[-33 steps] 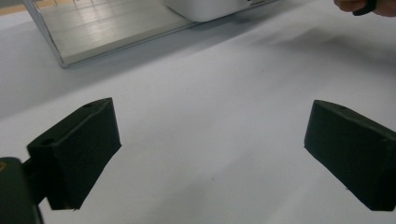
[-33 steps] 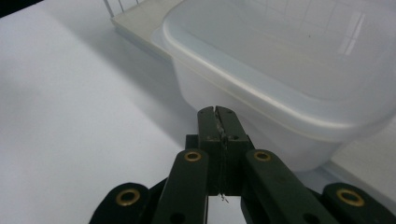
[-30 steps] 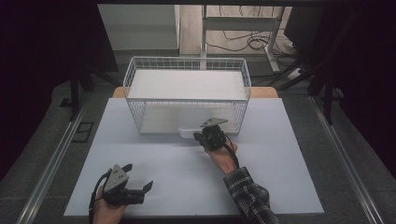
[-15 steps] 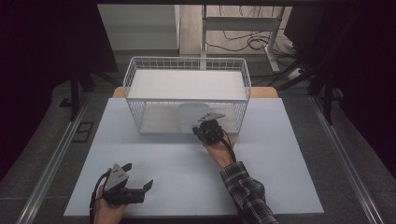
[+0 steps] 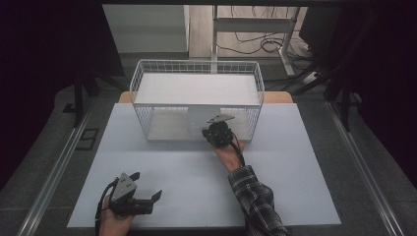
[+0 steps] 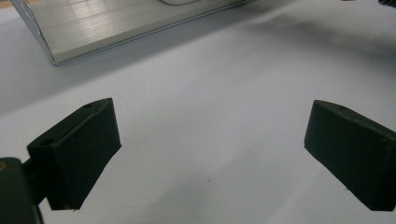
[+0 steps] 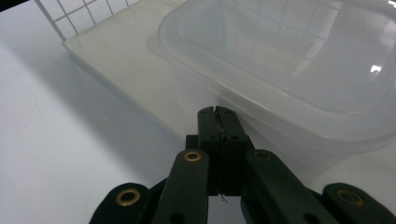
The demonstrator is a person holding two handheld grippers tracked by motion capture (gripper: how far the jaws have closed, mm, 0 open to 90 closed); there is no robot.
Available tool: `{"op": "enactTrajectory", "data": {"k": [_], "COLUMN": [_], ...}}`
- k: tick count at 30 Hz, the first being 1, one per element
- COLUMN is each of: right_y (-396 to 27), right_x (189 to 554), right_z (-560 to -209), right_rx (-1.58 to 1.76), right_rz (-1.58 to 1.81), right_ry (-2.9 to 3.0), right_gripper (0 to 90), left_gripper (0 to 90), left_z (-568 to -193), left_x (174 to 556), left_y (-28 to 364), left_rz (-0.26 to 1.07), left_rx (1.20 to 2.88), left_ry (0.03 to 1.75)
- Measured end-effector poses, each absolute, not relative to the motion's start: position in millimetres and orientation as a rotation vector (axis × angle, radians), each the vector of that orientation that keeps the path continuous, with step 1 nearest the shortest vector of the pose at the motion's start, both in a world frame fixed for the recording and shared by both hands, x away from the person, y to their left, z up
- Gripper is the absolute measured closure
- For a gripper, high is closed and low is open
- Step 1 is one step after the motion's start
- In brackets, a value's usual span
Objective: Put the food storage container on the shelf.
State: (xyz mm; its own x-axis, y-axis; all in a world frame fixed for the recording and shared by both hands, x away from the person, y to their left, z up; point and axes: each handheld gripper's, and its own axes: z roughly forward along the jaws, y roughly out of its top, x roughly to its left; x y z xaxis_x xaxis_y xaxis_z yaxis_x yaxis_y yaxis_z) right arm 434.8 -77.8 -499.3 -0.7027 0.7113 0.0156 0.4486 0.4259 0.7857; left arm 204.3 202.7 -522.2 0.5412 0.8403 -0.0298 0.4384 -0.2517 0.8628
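Black jaws of the right gripper [image 7: 218, 114] are pressed fully together with nothing between them, their tips set just below the rim of a clear plastic container [image 7: 299, 60], which is seen on the lower shelf of the white wire rack [image 5: 196, 78]. Compared with a second ago, the container is seen pushed further under the rack's upper shelf, so the pushing-in is judged nearly done. Meanwhile the left gripper [image 5: 147, 199] is held wide open and empty, well apart over the white table [image 5: 295, 187].

Closed fingers [image 7: 218, 122] against clear plastic tub [image 7: 299, 70]
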Motion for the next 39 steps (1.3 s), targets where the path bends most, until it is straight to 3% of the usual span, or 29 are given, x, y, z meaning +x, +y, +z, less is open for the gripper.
{"op": "enactTrajectory", "data": {"k": [7, 8, 10, 12, 13, 14, 22, 39], "right_y": [-79.7, -81.7, -82.1, -82.6, -82.6, -81.8, -79.7, -89.7], "right_x": [436.7, 436.5, 436.3, 434.2, 434.2, 432.5, 425.7, 409.3], "right_z": [-504.0, -504.6, -504.6, -503.5, -503.5, -502.3, -495.2, -484.6], "right_rx": [1.033, 1.040, 1.042, 1.040, 1.040, 1.032, 1.016, 0.984], "right_rz": [1.139, 1.152, 1.156, 1.172, 1.172, 1.178, 1.185, 1.220], "right_ry": [2.370, 2.375, 2.379, 2.382, 2.382, 2.389, 2.401, 2.421], "right_gripper": [86.8, 81.6, 79.6, 69.7, 69.7, 62.3, 43.4, 19.6], "left_gripper": [3.2, 3.3, 3.3, 3.3, 3.3, 3.3, 3.4, 1.1], "left_z": [-522.1, -522.2, -522.4, -522.6, -522.6, -523.1, -524.8, -527.5], "left_x": [204.7, 205.0, 205.1, 205.6, 205.6, 205.9, 207.6, 210.7], "left_y": [203.3, 204.2, 204.7, 204.9, 204.9, 204.2, 204.5, 205.2], "left_rz": [0.574, 0.568, 0.566, 0.557, 0.557, 0.555, 0.521, 0.479], "left_rx": [1.885, 1.880, 1.876, 1.875, 1.875, 1.880, 1.884, 1.879], "left_ry": [1.046, 1.050, 1.053, 1.052, 1.052, 1.048, 1.023, 1.026]}}
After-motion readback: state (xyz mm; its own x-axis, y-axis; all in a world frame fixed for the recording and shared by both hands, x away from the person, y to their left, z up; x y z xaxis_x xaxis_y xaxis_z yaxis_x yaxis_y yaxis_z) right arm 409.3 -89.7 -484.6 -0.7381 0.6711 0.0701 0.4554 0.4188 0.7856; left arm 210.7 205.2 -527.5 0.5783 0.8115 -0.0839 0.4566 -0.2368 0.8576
